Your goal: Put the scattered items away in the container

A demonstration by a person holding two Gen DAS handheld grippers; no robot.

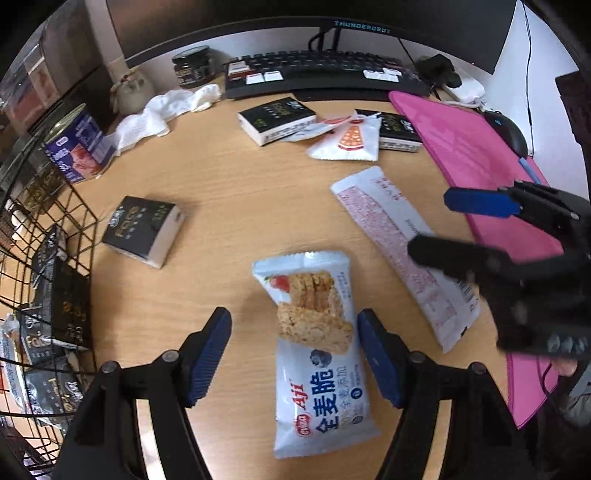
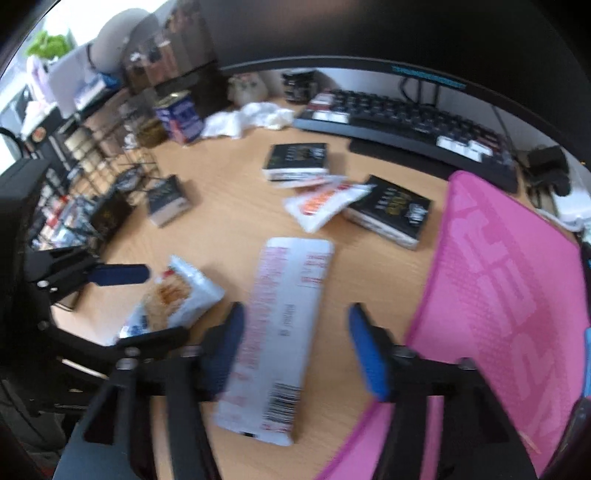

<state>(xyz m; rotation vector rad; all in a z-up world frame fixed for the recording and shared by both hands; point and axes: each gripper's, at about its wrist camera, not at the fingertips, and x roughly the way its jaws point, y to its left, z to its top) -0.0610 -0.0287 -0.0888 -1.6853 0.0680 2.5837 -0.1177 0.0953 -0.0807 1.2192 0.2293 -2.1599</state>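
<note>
A dark keyboard sits under the monitor, beside a pink mat and mouse.

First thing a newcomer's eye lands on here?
Probably the Aji cracker packet, lying on the wooden desk between the open left gripper. Next, the long white-and-pink packet between the open right gripper, beside the bright pink mat. At far left, a black wire basket holds dark packs.

On the worktop, the cracker pack lies nearest, the long packet to its right beside the mat. A box sits left, near the basket. Behind lie two boxes flanking a sachet, then the keyboard.
</note>
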